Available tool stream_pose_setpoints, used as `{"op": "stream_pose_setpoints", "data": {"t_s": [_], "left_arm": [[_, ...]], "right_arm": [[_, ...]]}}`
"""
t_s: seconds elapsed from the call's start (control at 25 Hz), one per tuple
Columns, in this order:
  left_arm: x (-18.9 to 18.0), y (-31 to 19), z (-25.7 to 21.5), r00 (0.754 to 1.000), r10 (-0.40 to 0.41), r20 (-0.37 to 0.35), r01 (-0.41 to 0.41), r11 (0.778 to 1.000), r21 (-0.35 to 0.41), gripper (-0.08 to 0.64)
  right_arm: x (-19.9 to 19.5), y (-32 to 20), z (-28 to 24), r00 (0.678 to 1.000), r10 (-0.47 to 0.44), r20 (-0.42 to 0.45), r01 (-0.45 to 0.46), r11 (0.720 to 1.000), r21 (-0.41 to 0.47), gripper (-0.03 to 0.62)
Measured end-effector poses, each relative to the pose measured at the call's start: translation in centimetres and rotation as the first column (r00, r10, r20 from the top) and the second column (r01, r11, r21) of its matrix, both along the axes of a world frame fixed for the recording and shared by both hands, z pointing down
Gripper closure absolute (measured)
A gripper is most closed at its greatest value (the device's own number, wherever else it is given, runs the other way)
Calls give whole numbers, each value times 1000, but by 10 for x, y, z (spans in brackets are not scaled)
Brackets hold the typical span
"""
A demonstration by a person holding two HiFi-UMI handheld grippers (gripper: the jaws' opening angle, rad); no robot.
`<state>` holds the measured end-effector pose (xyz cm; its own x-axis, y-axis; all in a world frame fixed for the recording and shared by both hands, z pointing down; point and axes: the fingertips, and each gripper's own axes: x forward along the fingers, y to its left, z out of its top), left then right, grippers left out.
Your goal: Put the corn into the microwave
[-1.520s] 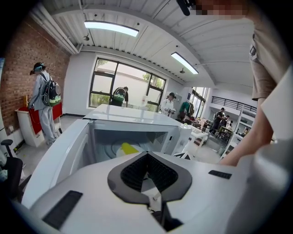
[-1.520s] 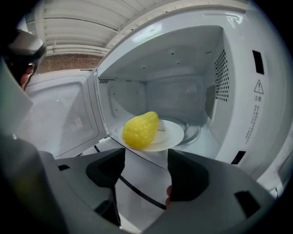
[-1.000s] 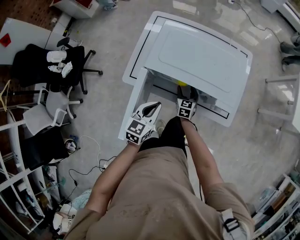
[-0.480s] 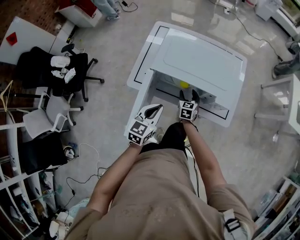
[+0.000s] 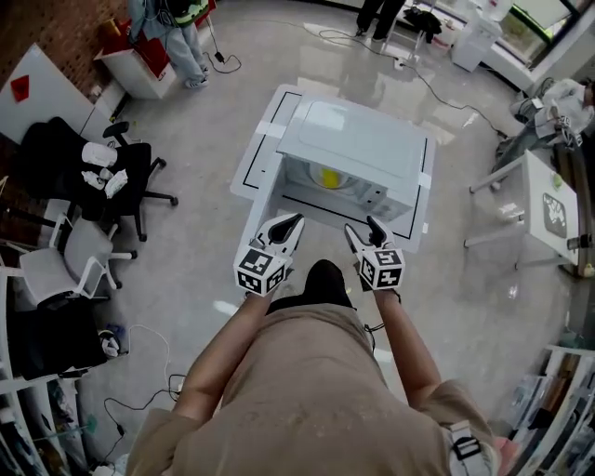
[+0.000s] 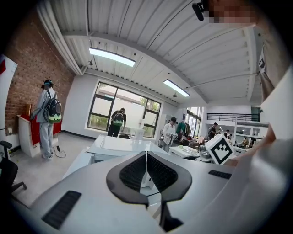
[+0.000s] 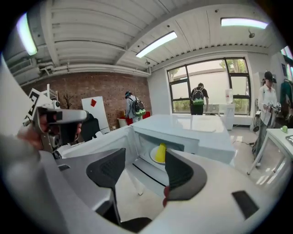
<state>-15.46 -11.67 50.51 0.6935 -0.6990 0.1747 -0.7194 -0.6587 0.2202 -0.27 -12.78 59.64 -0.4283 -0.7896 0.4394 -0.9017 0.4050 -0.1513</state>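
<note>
The yellow corn [image 5: 328,177] stands upright on a white plate [image 7: 153,158] inside the white microwave [image 5: 358,141], whose door [image 7: 96,144] hangs out to the left. In the right gripper view the corn [image 7: 160,152] shows between the jaws but far beyond them. My right gripper [image 5: 361,231] is open and holds nothing, well short of the microwave's mouth. To its left, my left gripper [image 5: 294,222] is shut and empty, also in front of the microwave. The left gripper view shows this gripper [image 6: 146,156] with its pads pressed together.
The microwave rests on a low white table [image 5: 252,154] with a black border line. Black office chairs [image 5: 88,172] stand at the left and a white desk [image 5: 548,209] at the right. People stand at the far end of the room [image 5: 177,28]. A cable [image 5: 437,88] runs across the floor.
My right gripper has drawn back out of the microwave's mouth toward the person's body, and the corn has stayed inside. Both grippers and the head view are now farther from the microwave.
</note>
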Motion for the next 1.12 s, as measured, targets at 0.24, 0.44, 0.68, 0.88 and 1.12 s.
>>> {"op": "stream_pose_setpoints", "data": {"t_s": [0.24, 0.44, 0.68, 0.88, 1.12], "left_arm": [[11, 28, -52, 999, -32, -41, 36, 995, 95, 555], [39, 51, -81, 997, -70, -42, 76, 987, 139, 555], [86, 106, -87, 983, -176, -48, 181, 972, 147, 554], [128, 168, -93, 964, -259, -54, 265, 949, 170, 554], [174, 238, -71, 945, -326, -20, 326, 939, 110, 555]], "right_arm": [[49, 45, -82, 999, 9, 45, -15, 990, 137, 314], [89, 74, -137, 999, 4, 51, -16, 969, 245, 314], [136, 128, -179, 994, -100, 38, 80, 931, 357, 314], [176, 172, -182, 984, -175, 17, 155, 908, 390, 314], [220, 218, -164, 965, -261, 27, 235, 907, 349, 314]]}}
